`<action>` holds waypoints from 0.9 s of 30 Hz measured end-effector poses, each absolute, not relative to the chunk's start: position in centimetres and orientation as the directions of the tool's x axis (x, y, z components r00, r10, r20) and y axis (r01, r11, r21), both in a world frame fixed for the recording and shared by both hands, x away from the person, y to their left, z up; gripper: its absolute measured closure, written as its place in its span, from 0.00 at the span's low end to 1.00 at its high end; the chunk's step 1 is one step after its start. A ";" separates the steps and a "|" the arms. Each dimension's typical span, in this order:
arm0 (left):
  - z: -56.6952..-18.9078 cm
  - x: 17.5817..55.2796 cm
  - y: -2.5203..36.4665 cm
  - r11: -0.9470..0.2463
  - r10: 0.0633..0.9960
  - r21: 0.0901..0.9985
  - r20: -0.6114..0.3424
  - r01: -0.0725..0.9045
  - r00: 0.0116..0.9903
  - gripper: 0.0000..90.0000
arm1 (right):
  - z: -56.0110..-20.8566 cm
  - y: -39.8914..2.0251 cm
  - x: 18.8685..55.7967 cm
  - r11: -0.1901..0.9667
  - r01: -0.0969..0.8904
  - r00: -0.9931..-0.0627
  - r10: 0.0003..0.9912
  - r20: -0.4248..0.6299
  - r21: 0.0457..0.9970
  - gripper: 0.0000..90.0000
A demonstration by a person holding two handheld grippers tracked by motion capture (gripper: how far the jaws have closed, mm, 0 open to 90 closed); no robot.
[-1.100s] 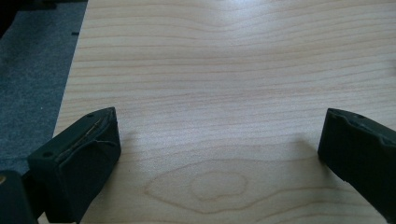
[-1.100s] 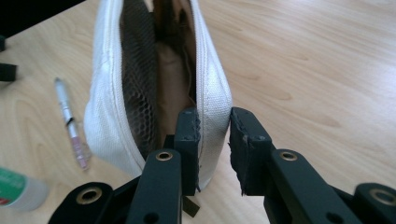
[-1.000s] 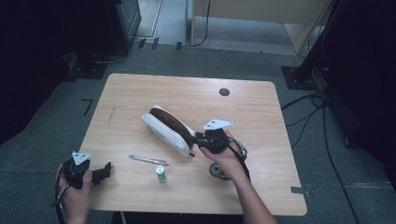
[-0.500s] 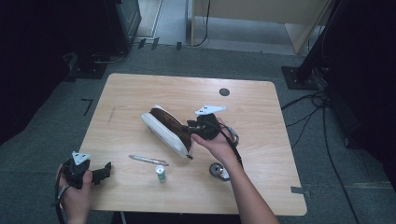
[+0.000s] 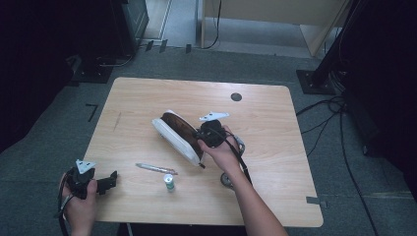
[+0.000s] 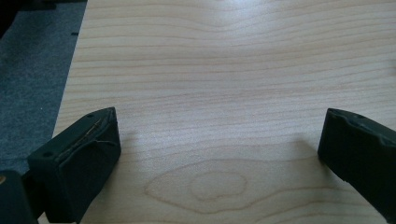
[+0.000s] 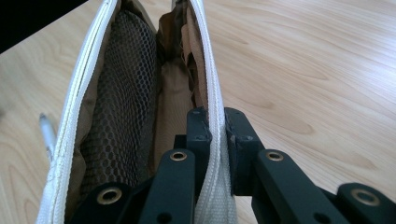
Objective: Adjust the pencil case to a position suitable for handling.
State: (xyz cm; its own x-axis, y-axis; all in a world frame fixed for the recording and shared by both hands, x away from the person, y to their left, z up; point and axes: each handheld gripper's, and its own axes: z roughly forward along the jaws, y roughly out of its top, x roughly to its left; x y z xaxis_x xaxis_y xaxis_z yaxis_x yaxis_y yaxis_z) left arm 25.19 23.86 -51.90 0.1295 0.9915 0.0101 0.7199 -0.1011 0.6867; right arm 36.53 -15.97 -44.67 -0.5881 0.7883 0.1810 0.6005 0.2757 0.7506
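right tool [image 7: 215, 135] just closed, now clamped on pouch [image 5: 177, 133] zipper edge, lifted a bit since a second ago | pouch mid-bench [image 5: 275, 196], held open | left tool [image 5: 105, 182] wide, empty, idle | pen [image 5: 155, 168], small bottle [image 5: 168, 182] near, likely to go in

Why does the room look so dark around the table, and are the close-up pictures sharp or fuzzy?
High view: light falls mostly on the table, the surroundings sink into near black, and the image is soft. Left gripper view: the wood grain is crisp, and the jaws cast faint shadows. Right gripper view: the pouch mesh and zipper are sharp, the pen slightly blurred.
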 end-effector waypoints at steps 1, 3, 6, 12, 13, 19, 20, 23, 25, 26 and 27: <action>-51.9 25.2 23.9 -0.101 0.992 0.687 0.010 0.720 0.129 0.00 | -44.8 -16.3 36.4 0.260 0.604 -0.578 0.794 0.189 0.753 0.91; -51.9 25.2 23.9 -0.101 0.992 0.687 0.010 0.720 0.129 0.00 | -44.9 -17.0 36.2 0.229 0.616 -0.553 0.807 0.208 0.754 0.92; -51.9 25.2 23.9 -0.101 0.992 0.687 0.010 0.720 0.129 0.00 | -45.0 -18.0 35.7 0.199 0.623 -0.520 0.827 0.211 0.756 0.92; -51.9 25.2 23.9 -0.102 0.991 0.686 0.010 0.720 0.130 0.00 | -45.0 -20.1 35.2 0.161 0.628 -0.472 0.856 0.209 0.761 0.91; -51.9 25.2 23.9 -0.102 0.991 0.686 0.010 0.720 0.131 0.00 | -45.0 -20.4 35.1 0.154 0.633 -0.465 0.860 0.213 0.759 0.91; -51.9 25.2 23.8 -0.100 0.991 0.686 0.009 0.720 0.130 0.00 | -45.0 -22.1 34.6 0.118 0.637 -0.422 0.880 0.216 0.762 0.91; -51.9 25.2 23.8 -0.100 0.992 0.687 0.008 0.720 0.130 0.00 | -45.1 -22.3 34.5 0.112 0.640 -0.416 0.882 0.221 0.760 0.91; -51.9 25.2 23.8 -0.101 0.991 0.687 0.009 0.720 0.130 0.00 | -45.1 -22.4 34.3 0.109 0.638 -0.417 0.881 0.224 0.762 0.91; -51.9 25.2 23.8 -0.100 0.991 0.687 0.009 0.720 0.130 0.00 | -45.1 -22.6 34.2 0.109 0.635 -0.443 0.862 0.245 0.765 0.80; -51.9 25.2 23.8 -0.100 0.992 0.687 0.008 0.720 0.130 0.00 | -45.0 -22.7 34.2 0.108 0.629 -0.450 0.858 0.247 0.770 0.75; -51.9 25.2 23.8 -0.101 0.991 0.687 0.009 0.720 0.130 0.00 | -44.8 -22.8 34.1 0.110 0.621 -0.464 0.850 0.250 0.776 0.69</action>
